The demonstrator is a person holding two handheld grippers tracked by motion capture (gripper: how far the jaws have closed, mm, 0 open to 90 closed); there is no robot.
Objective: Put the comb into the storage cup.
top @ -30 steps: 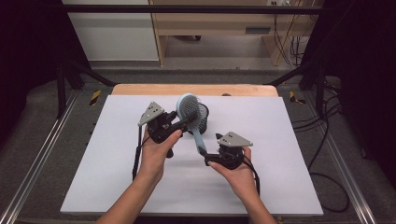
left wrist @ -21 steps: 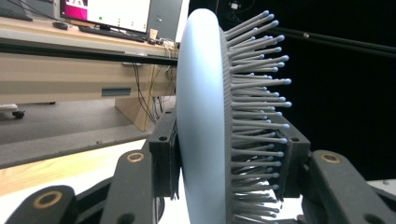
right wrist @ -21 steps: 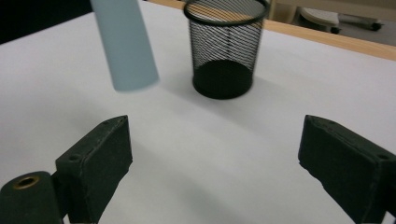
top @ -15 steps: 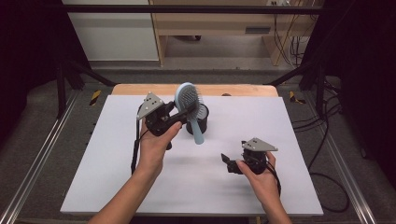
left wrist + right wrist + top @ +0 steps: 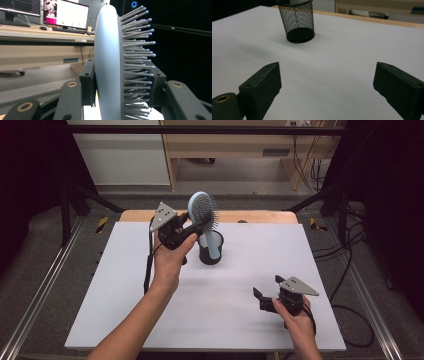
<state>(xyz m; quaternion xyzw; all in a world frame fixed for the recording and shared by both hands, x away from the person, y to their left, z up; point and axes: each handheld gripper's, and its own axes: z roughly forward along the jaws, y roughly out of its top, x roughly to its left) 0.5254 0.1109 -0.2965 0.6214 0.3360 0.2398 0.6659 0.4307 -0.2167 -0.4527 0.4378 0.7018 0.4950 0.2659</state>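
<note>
Up close, left gripper point(image 5: 120, 82) clamps hairbrush point(image 5: 110, 62) head.

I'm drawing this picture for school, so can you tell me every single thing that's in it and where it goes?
Hairbrush: one, pale blue with grey bristles, held up by its head, handle pointing down into the cup.
Mesh cup: one, black, upright on the far middle of the table.
Table: one, white top with a wooden far edge.
Desk with monitors: one, light wood, in the room behind.
Left gripper: one, black, shut on the hairbrush head, above the cup.
Right gripper: one, black, jaws open with nothing between them, low over the near right of the table.
</note>
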